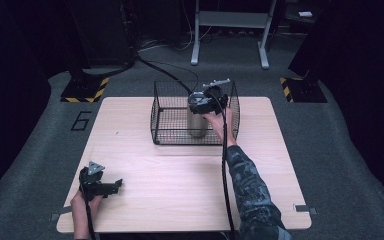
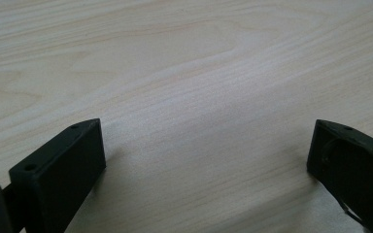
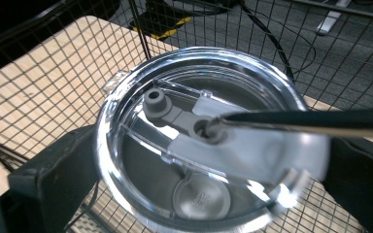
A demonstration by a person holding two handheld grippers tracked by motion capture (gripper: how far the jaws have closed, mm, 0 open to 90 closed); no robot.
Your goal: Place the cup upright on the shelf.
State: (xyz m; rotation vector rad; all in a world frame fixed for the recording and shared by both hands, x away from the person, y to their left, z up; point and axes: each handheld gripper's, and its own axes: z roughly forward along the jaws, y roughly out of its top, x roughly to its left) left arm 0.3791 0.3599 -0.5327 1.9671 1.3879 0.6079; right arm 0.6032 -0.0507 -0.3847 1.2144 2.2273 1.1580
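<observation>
A steel tumbler (image 1: 197,124) with a clear lid (image 3: 209,145) stands upright inside a black wire basket (image 1: 167,127) at the table's far middle. My right gripper (image 1: 206,104) reaches in from above, and its jaws sit on either side of the tumbler's top, shut on it (image 3: 213,145). A thin dark rod (image 3: 311,121) runs from the lid's grey slider hole off to the right. My left gripper (image 1: 116,186) rests at the table's near left, open, with only bare wood between its jaws (image 2: 206,145).
The light wooden table (image 1: 180,170) carries the basket and nothing else. The basket's mesh walls (image 3: 39,87) surround the tumbler closely. Beyond the table are grey carpet, a white frame (image 1: 230,30) and yellow-black floor markers (image 1: 87,90).
</observation>
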